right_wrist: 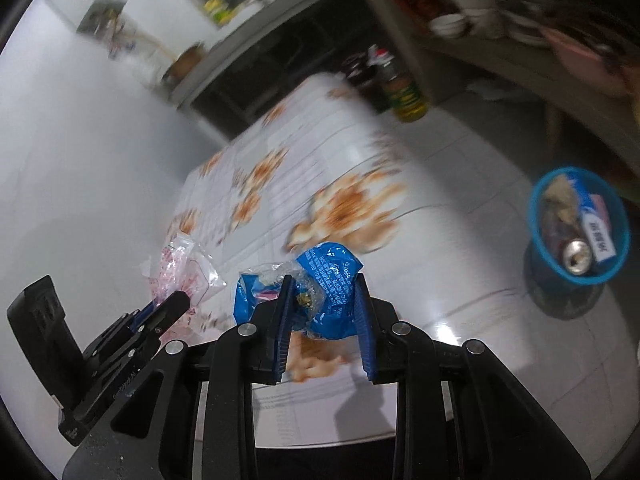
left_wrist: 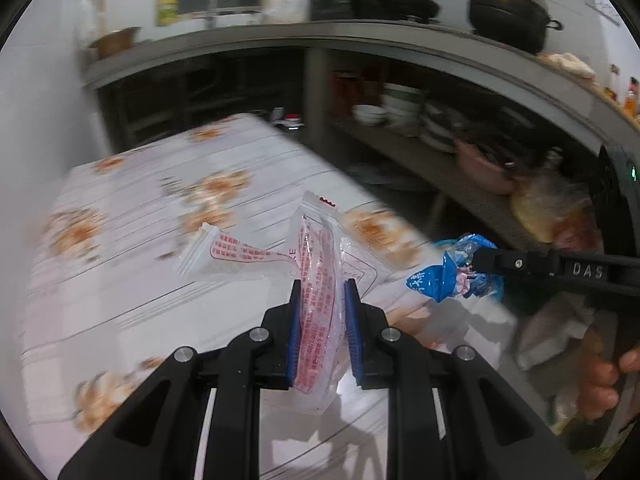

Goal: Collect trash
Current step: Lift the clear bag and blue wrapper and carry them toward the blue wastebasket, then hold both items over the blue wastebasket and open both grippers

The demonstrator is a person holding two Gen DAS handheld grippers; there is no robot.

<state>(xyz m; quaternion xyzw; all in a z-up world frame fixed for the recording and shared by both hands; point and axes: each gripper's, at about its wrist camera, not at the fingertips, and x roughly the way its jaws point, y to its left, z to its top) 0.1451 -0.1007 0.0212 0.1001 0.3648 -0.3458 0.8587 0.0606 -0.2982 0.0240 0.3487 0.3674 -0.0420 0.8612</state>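
My left gripper point(left_wrist: 321, 286) is shut on a clear plastic wrapper with red print point(left_wrist: 318, 264), held up above the flowered tablecloth point(left_wrist: 132, 200). A second clear, red-printed wrapper piece point(left_wrist: 224, 254) hangs off its left side. My right gripper point(right_wrist: 323, 282) is shut on a crumpled blue wrapper point(right_wrist: 320, 280), also lifted over the table. In the left wrist view the right gripper point(left_wrist: 478, 262) comes in from the right with the blue wrapper point(left_wrist: 448, 274). In the right wrist view the left gripper point(right_wrist: 176, 300) sits at lower left with the clear wrapper point(right_wrist: 180, 268).
A blue bin point(right_wrist: 578, 224) stands on the tiled floor right of the table, holding a can point(right_wrist: 576, 256) and packets. Bottles point(right_wrist: 404, 96) stand past the table's far end. Steel shelves point(left_wrist: 400, 128) with bowls and a black pot point(left_wrist: 508, 12) line the back. A person's hand point(left_wrist: 604, 384) shows at right.
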